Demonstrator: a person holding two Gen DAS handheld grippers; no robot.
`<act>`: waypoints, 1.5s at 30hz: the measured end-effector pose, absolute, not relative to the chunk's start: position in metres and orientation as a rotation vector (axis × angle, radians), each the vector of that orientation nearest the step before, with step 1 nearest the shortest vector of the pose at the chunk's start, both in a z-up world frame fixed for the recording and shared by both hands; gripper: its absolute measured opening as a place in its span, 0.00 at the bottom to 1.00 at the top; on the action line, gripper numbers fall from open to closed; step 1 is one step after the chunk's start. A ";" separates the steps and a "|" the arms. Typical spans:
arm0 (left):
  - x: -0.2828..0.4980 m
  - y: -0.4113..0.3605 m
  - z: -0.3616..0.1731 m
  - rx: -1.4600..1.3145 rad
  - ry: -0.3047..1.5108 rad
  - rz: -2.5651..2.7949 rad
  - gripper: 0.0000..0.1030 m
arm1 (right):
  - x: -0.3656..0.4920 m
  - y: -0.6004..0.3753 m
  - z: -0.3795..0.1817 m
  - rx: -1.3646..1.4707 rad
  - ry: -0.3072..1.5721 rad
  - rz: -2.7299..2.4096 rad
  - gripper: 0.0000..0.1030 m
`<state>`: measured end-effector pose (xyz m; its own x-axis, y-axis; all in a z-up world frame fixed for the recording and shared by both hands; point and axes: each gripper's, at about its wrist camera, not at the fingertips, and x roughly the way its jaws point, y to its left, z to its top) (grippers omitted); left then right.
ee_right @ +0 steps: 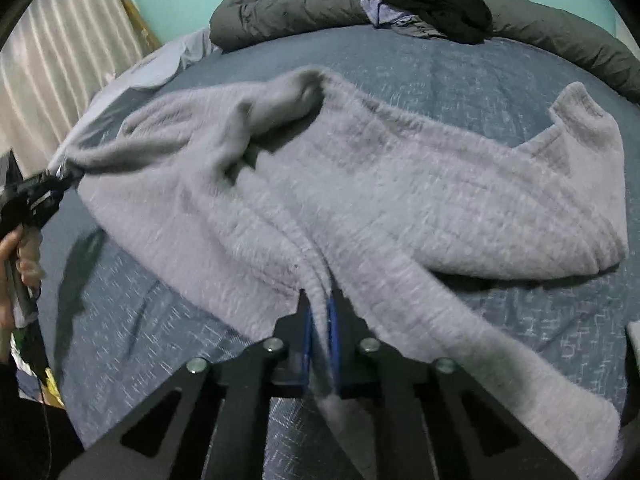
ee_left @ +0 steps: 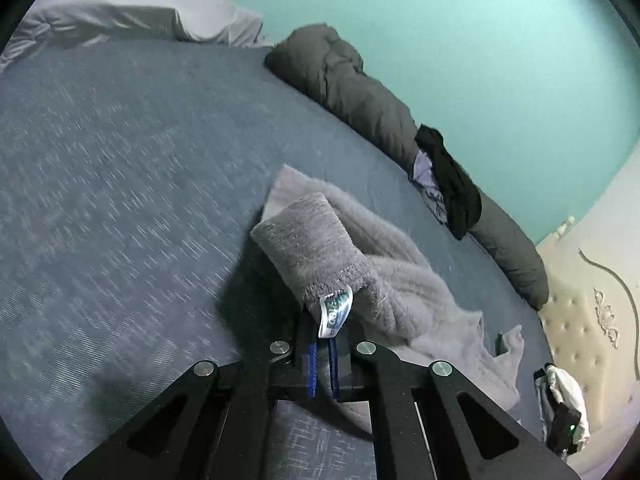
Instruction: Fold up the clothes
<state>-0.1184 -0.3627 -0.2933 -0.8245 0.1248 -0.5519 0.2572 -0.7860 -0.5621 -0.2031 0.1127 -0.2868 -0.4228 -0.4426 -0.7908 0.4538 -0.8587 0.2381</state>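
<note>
Each handheld gripper is built from matte black angular linkage arms with triangular cut-outs, joined by round silver pivot screws. The left gripper [ee_left: 323, 354], at the bottom centre of its own view, ends in two narrow blue finger pads [ee_left: 312, 368] (ridged along their edges). The right gripper [ee_right: 320, 332] shows the same black frame, silver screws and blue pads. At the left edge of the right view, a bare hand [ee_right: 18, 248] grips a black handle.

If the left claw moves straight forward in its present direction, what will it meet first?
The left claw is already shut on the fuzzy grey knitted sweater, so its bunched ribbed cuff comes first. Beyond it probably lies the blue patterned bedsheet, then the dark grey rolled duvet; depth is unclear.
</note>
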 end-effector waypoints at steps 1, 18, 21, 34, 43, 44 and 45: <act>-0.115 -0.364 -0.287 0.888 0.978 -2.763 0.04 | -0.203 0.115 -0.277 1.244 0.004 -2.270 0.06; -0.137 -0.365 -0.290 1.015 0.980 -2.702 0.07 | -0.275 0.122 -0.263 1.359 0.106 -2.294 0.06; -0.145 -0.363 -0.305 1.061 0.972 -2.688 0.10 | -0.286 0.117 -0.277 1.366 0.162 -2.354 0.06; -0.104 -0.362 -0.313 1.084 0.928 -2.670 0.40 | -0.211 0.141 -0.233 1.062 -0.108 -2.421 0.53; -0.076 -0.374 -0.314 1.038 0.986 -2.639 0.50 | -0.155 0.124 -0.259 1.149 -0.202 -2.264 0.54; -0.074 -0.374 -0.317 1.055 1.001 -2.631 0.50 | -0.157 0.117 -0.272 1.200 -0.224 -2.224 0.54; -0.071 -0.373 -0.320 1.073 1.016 -2.622 0.50 | -0.159 0.113 -0.280 1.240 -0.247 -2.203 0.54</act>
